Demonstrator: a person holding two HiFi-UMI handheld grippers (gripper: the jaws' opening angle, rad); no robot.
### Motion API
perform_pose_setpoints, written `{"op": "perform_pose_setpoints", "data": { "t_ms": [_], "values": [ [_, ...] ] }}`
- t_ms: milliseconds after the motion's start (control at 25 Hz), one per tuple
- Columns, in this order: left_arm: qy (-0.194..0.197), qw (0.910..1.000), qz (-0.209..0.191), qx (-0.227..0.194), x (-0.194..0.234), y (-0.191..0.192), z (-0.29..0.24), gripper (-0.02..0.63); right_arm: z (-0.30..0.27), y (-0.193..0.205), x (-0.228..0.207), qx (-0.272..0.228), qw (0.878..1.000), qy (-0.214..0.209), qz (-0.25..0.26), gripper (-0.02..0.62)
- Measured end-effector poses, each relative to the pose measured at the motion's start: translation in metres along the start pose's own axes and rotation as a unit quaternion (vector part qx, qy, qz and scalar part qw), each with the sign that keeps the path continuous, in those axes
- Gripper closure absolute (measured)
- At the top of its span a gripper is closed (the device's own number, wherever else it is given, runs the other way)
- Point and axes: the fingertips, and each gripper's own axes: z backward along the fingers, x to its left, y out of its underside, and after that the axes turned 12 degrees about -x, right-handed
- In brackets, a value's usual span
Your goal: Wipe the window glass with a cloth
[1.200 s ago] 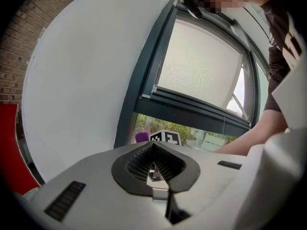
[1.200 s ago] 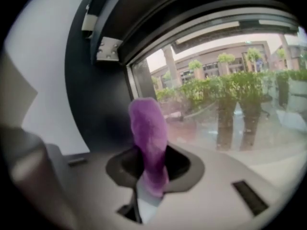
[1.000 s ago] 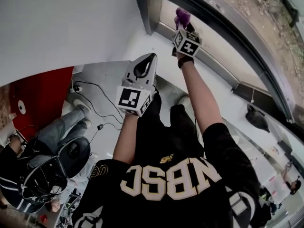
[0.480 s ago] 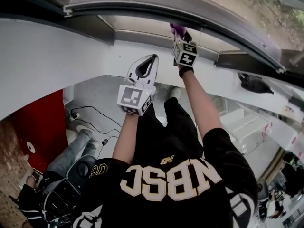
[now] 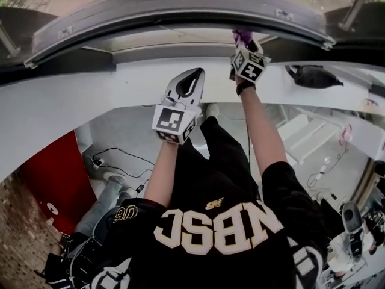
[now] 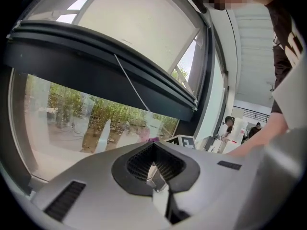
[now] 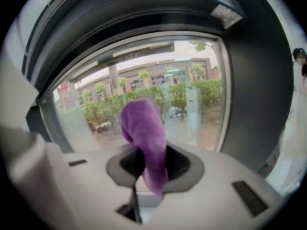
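A purple cloth [image 7: 144, 138] sticks up from my right gripper [image 7: 146, 164], which is shut on it. The cloth's top is raised in front of the window glass [image 7: 192, 114]; whether it touches the pane I cannot tell. In the head view the right gripper [image 5: 245, 41] is held high at the dark window frame [image 5: 180, 8], the purple cloth [image 5: 243, 37] showing above its marker cube. My left gripper [image 5: 187, 84] hangs lower and to the left, shut with nothing in it. The left gripper [image 6: 154, 169] faces the window glass [image 6: 96, 123] under a dark blind housing [image 6: 96, 61].
A white wall band [image 5: 90, 95] runs under the window. A red panel [image 5: 48, 173] and floor cables [image 5: 120, 158] lie at lower left. A seated person [image 5: 90, 245] is at the bottom left. A dark object [image 5: 313, 76] rests on the ledge at right. People [image 6: 229, 126] stand far off.
The view has swung so the window frame now arches across the top. The right gripper with the cloth moved right along the frame. The left gripper kept its place below it.
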Motion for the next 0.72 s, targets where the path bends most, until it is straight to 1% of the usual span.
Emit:
{"op": "perform_pose_setpoints", "data": {
  "t_ms": [80,200,320,360,400,440,480,560,640,720],
  "values": [
    [0.004,1.0,-0.003,0.005,-0.012,0.008,-0.011,0.583,-0.002,-0.004,-0.033,-0.005,1.0,0.025,-0.007,0.505],
    [-0.001,0.9999,-0.01,0.01,-0.018,0.015,-0.016,0.583,0.0,-0.009,-0.067,-0.02,0.998,0.059,-0.021,0.505],
    [-0.001,0.9999,-0.007,0.008,-0.01,0.02,-0.014,0.583,0.003,-0.007,-0.096,-0.032,0.993,0.107,-0.031,0.505],
    [-0.002,1.0,-0.004,0.007,-0.003,0.022,-0.012,0.583,0.003,-0.003,-0.1,-0.031,0.992,0.118,-0.029,0.505],
    [-0.003,1.0,-0.001,0.006,0.004,0.025,-0.007,0.583,0.005,0.003,-0.097,-0.026,0.992,0.12,-0.023,0.505],
    [-0.007,1.0,0.002,0.004,0.013,0.028,0.0,0.583,0.008,0.01,-0.086,-0.02,0.993,0.112,-0.013,0.505],
    [-0.014,0.9999,0.005,0.003,0.024,0.03,0.008,0.583,0.012,0.019,-0.069,-0.014,0.995,0.095,0.002,0.505],
    [-0.03,0.9995,0.007,-0.001,0.055,0.027,0.027,0.583,0.02,0.039,-0.016,-0.001,0.998,0.045,0.035,0.505],
    [-0.048,0.9988,0.01,-0.004,0.093,0.022,0.055,0.583,0.029,0.064,0.055,0.012,0.998,-0.016,0.055,0.505],
    [-0.07,0.9974,0.013,-0.006,0.136,0.018,0.09,0.583,0.037,0.09,0.137,0.023,0.994,-0.078,0.068,0.505]
  ]
}}
